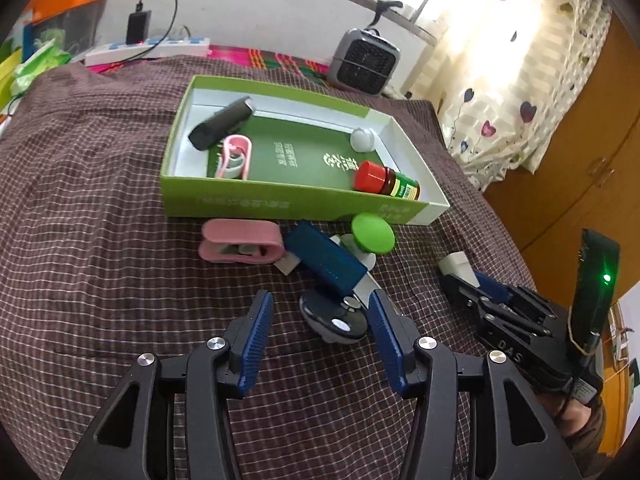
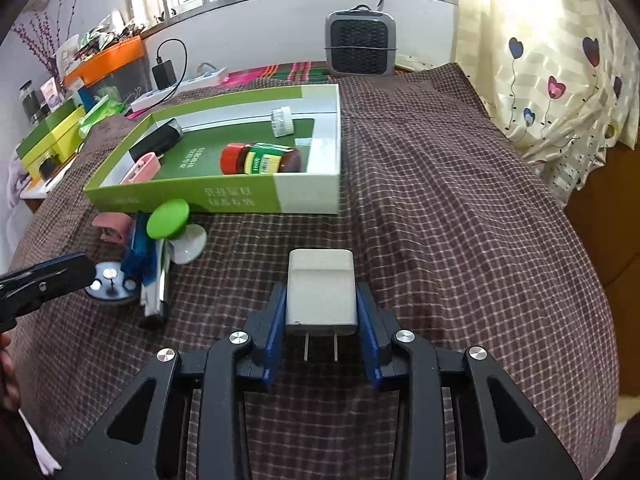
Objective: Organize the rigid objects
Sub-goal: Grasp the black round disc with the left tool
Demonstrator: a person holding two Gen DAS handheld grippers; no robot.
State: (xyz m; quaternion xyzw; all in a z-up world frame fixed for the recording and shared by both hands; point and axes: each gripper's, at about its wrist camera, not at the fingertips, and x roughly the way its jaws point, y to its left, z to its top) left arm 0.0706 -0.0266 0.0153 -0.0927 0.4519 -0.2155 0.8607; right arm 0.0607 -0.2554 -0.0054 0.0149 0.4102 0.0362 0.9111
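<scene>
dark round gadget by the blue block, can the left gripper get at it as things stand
Probably yes. The left gripper is open, and the dark round gadget lies just inside its right finger with nothing on top. The blue block touches its far edge, so closing may nudge that.

Checked brown cloth [image 2: 440, 208] covers the table. Grey fan heater [image 2: 360, 46] at far edge, under window sill. White power strip [image 2: 180, 86] w/ black charger [image 2: 163, 72] plugged in. Heart-print curtain [image 2: 552, 80] on right. Orange-lidded bin [image 2: 108, 60] far left.
</scene>
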